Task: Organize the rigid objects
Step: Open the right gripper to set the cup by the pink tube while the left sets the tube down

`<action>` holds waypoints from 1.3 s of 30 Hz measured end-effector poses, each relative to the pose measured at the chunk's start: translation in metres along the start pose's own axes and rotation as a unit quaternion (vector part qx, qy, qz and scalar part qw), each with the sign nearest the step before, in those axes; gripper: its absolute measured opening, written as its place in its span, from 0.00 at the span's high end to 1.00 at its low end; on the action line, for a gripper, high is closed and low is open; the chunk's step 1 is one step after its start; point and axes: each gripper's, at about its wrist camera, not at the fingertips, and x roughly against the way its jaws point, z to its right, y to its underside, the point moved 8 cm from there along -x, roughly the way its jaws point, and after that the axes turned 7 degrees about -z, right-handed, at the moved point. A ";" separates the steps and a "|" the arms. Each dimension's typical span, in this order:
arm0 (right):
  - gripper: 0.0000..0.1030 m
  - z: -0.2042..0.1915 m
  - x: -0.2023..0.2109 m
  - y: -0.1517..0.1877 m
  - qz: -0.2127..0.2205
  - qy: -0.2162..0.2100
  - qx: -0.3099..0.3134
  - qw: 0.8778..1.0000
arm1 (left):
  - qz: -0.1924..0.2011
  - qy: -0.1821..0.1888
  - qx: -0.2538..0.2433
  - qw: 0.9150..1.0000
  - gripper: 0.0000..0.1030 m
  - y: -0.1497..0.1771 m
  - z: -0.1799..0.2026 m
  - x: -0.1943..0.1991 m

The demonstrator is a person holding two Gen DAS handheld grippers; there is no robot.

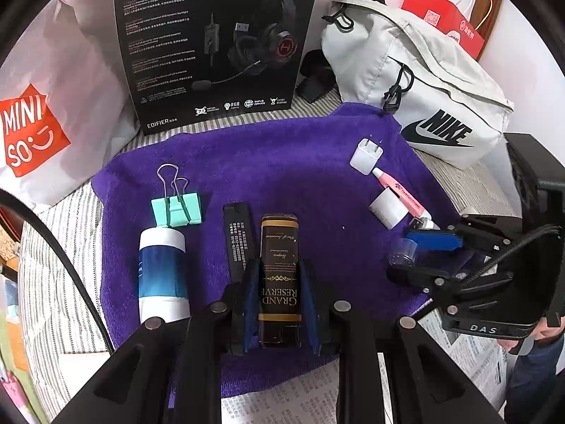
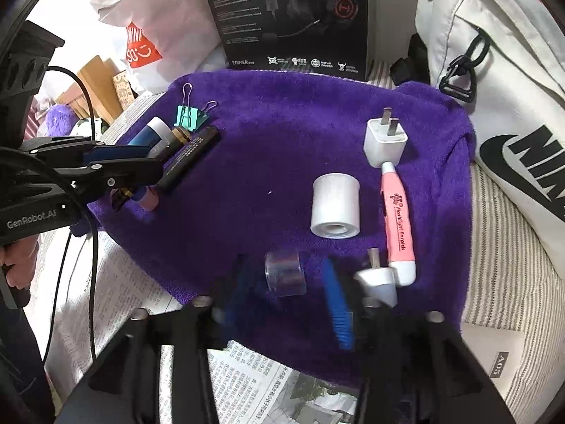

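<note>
A purple towel (image 1: 282, 162) carries the objects. My left gripper (image 1: 279, 270) is shut on a dark brown "Grand Reserve" bottle (image 1: 279, 247) lying lengthwise between its blue pads. Left of it lie a thin black stick (image 1: 236, 240), a blue-and-white tube (image 1: 162, 272) and a mint binder clip (image 1: 176, 208). My right gripper (image 2: 287, 291) stands open around a small clear cap (image 2: 285, 272), with gaps on both sides. Beyond it are a white cylinder (image 2: 335, 210), a pink flashlight earpick (image 2: 397, 222), a white charger plug (image 2: 385, 141) and a small white metal-tipped piece (image 2: 378, 279).
A black headset box (image 1: 212, 42) stands at the towel's far edge. A white Nike bag (image 1: 423, 81) lies at the right, a Miniso bag (image 1: 31, 130) at the left, a red paper bag (image 1: 445, 21) behind. Newspaper (image 2: 247, 378) covers the near edge over striped cloth (image 2: 501, 282).
</note>
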 end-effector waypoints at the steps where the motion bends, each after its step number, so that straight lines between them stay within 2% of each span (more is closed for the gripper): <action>1: 0.56 0.000 0.001 0.001 0.000 0.001 0.001 1.000 | -0.001 0.001 0.000 1.000 0.78 0.000 0.000 -0.001; 11: 0.56 0.009 0.020 0.007 0.013 0.006 -0.004 1.000 | -0.017 0.007 -0.006 1.000 0.78 -0.007 0.005 -0.015; 23: 0.56 0.023 0.035 0.018 0.023 0.015 -0.015 0.999 | -0.050 -0.004 -0.019 0.999 0.78 -0.013 0.012 -0.047; 39: 0.55 0.029 0.036 0.025 0.026 0.015 -0.033 0.999 | -0.049 -0.006 -0.022 0.999 0.76 -0.007 0.013 -0.047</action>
